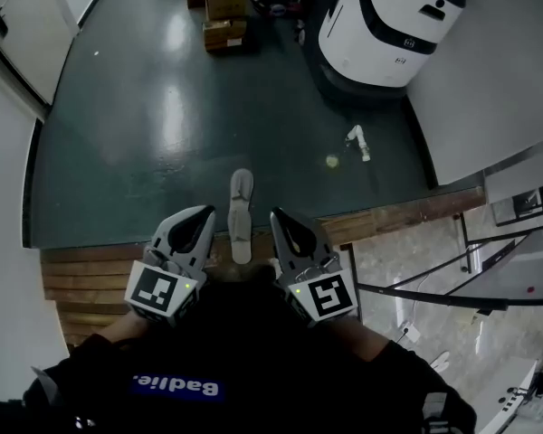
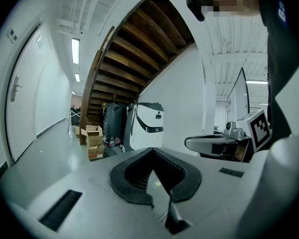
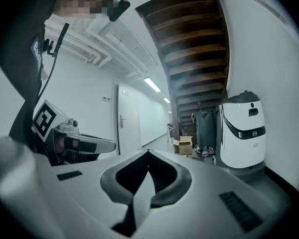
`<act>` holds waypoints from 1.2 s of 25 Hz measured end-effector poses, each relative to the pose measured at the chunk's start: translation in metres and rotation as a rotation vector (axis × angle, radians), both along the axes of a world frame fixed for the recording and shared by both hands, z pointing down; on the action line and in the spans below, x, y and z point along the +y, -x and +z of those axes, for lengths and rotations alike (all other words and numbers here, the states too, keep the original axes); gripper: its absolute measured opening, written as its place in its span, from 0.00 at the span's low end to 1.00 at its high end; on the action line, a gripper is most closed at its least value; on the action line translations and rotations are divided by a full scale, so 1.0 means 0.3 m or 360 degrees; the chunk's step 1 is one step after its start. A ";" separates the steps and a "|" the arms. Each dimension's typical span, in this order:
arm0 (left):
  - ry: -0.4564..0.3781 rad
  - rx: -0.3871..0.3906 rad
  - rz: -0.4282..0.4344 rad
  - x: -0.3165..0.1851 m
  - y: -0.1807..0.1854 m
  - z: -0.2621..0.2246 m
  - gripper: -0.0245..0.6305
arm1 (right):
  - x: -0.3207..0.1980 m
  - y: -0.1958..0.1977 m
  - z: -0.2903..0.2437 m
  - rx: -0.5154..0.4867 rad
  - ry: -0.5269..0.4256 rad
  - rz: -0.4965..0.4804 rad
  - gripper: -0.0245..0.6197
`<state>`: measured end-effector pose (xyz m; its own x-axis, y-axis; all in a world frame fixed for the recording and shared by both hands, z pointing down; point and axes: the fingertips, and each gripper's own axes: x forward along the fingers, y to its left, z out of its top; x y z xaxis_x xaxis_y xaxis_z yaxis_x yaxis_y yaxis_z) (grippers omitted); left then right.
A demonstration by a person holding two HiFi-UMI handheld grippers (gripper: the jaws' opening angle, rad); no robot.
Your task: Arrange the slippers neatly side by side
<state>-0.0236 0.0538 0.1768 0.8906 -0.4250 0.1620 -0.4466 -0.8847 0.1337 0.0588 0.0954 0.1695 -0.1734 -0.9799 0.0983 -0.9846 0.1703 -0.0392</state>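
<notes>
Slipper (image 1: 241, 204) lies lengthwise on the dark floor (image 1: 154, 116), its near end over the wooden step (image 1: 81, 274). In the head view it shows between the left gripper (image 1: 203, 212) and right gripper (image 1: 276, 214), both clenched on nothing.

A ground-floor corridor in a commercial building. A glossy dark green floor (image 1: 163, 107) runs ahead of the left gripper (image 1: 195, 217) and the right gripper (image 1: 285, 221). Far ahead stand stacked brown cardboard boxes (image 1: 224, 12) and a large white-and-black service robot (image 1: 389, 25), beneath a dark wooden staircase (image 2: 139, 49) and ceiling strip lights (image 2: 75, 50).
</notes>
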 end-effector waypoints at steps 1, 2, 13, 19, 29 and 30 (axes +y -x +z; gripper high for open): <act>0.0002 0.0000 -0.0002 0.001 0.002 0.002 0.04 | 0.001 0.003 0.000 -0.0012 -0.0004 -0.0007 0.04; 0.0005 -0.0002 -0.0004 0.003 0.004 0.005 0.04 | 0.002 0.005 0.001 -0.0029 -0.0007 -0.0013 0.04; 0.0033 -0.0035 -0.0063 -0.035 0.030 0.044 0.04 | -0.036 -0.006 0.102 -0.0044 0.0132 -0.0028 0.04; 0.0091 -0.0073 -0.0082 -0.019 0.049 0.107 0.04 | -0.052 0.020 0.237 -0.0018 0.0275 -0.0081 0.04; 0.0193 -0.0127 -0.0194 -0.087 0.100 0.199 0.04 | -0.146 0.065 0.507 0.0069 0.0508 -0.0210 0.10; 0.0199 -0.0129 -0.0208 -0.094 0.106 0.208 0.04 | -0.151 0.071 0.538 0.0070 0.0550 -0.0218 0.10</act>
<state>-0.0553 0.0254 0.2391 0.8111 -0.5080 0.2900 -0.5702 -0.7973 0.1978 0.0376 0.0501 0.3309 -0.2888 -0.8558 0.4292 -0.9557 0.2846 -0.0754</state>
